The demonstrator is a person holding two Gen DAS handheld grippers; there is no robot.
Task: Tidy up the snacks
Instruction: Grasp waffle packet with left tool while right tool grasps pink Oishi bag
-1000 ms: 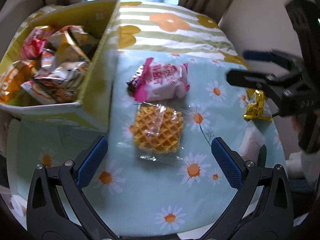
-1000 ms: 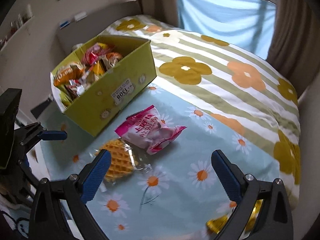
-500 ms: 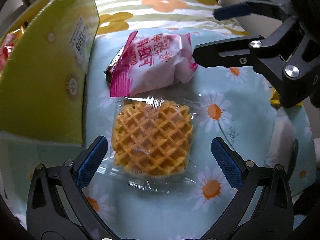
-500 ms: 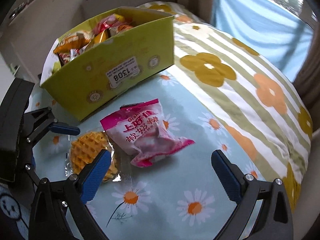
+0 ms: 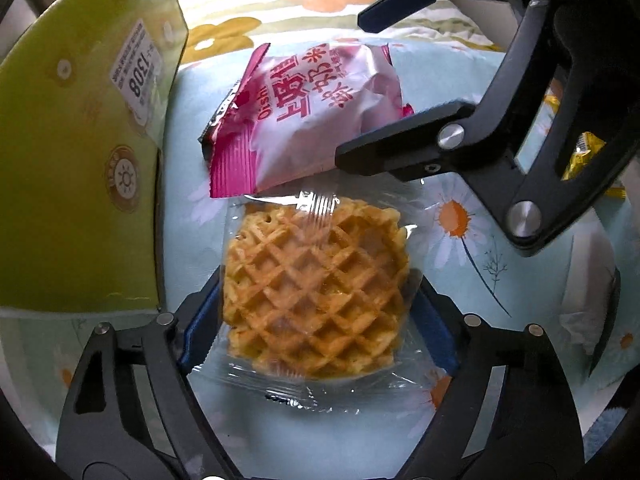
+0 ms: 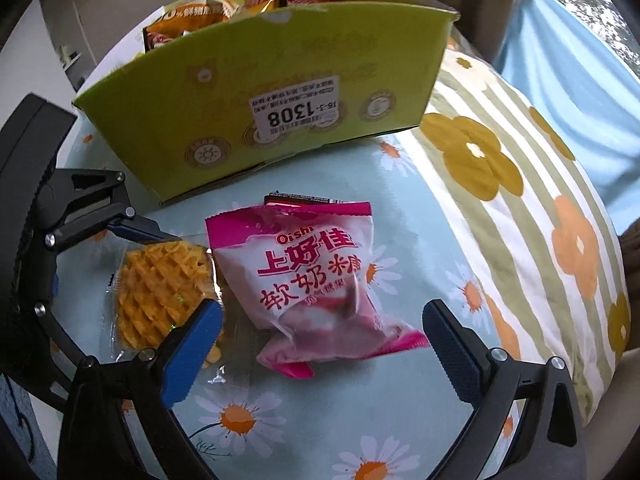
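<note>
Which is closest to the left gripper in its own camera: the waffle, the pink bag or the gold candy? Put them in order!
1. Wrapped waffle: between the left gripper fingers.
2. Pink bag: just beyond the waffle, beside the yellow-green box.
3. Gold candy: far right, behind the right gripper.

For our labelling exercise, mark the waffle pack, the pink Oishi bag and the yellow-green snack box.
waffle pack (image 5: 316,292): left wrist view, middle of the waffle.
pink Oishi bag (image 6: 312,276): right wrist view, printed front, centre.
yellow-green snack box (image 6: 280,72): right wrist view, bare front wall above the label.
</note>
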